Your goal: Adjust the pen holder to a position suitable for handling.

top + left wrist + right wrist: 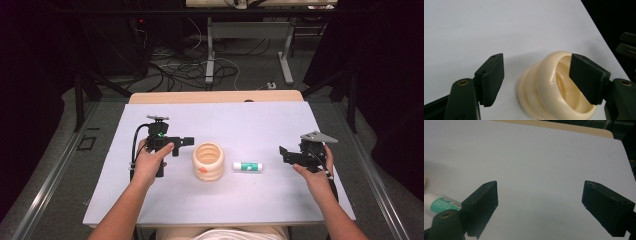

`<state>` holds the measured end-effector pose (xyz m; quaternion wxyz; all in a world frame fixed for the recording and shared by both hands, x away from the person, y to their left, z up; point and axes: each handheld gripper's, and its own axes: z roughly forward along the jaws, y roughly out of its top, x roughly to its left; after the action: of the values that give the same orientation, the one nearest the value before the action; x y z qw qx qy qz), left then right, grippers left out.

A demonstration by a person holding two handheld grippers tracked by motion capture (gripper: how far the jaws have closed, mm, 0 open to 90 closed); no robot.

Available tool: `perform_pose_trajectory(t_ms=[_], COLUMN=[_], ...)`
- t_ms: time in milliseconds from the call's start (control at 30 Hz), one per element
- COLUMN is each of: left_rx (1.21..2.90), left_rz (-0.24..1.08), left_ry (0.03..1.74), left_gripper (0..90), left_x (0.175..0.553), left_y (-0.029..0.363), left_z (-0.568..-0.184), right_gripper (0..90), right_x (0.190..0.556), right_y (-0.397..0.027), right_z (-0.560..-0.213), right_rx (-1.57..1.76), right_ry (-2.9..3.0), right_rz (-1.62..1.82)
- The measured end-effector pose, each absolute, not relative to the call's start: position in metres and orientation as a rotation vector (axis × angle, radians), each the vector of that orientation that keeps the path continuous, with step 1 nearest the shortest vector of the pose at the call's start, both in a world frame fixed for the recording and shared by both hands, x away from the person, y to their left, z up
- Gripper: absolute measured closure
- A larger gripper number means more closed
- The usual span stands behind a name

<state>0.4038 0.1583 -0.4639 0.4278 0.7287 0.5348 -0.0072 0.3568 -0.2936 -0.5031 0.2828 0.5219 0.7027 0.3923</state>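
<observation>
White matte surface [250, 120], flat, w/ a tan wood strip along its far edge. Left tool [189, 141], black plastic, sits left of centre, jaws spread wide, nothing gripped; its pads flank a cream ribbed cup [208, 161], glossy, stacked-ring shape, upright near the surface's middle. Just right of it lies a small white tube [248, 166] w/ green label, on its side. Right tool [283, 154] near the right edge, jaws wide apart, empty.

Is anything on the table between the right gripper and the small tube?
Nothing visible. The right gripper is open beside the tube, with bare white table between them. The cream ribbed cup sits on the tube's far side.
</observation>
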Motion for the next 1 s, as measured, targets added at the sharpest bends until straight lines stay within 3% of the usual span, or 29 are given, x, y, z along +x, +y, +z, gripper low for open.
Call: perform_pose_trajectory(t_ms=[267, 500, 833, 1000], left_rx=[1.871, 1.853, 1.810, 1.768], left_rz=[0.126, 0.223, 0.311, 0.337], left_ry=[1.295, 1.272, 1.304, 1.308], left_gripper=[22.6, 16.0, 0.4, 0.3], left_x=[0.401, 0.399, 0.399, 0.398], left_y=[0.177, 0.185, 0.201, 0.210], left_z=[-0.460, -0.464, -0.471, -0.471], right_gripper=[11.3, 0.0, 0.0, 0.0], right_x=[0.357, 0.358, 0.361, 0.365], right_y=[-0.292, -0.280, -0.266, -0.253], right_z=[-0.502, -0.501, -0.500, -0.500], right_rx=[1.377, 1.299, 1.196, 1.134], right_ry=[1.901, 1.997, 2.143, 2.220], right_rz=[1.037, 0.993, 0.968, 0.907])
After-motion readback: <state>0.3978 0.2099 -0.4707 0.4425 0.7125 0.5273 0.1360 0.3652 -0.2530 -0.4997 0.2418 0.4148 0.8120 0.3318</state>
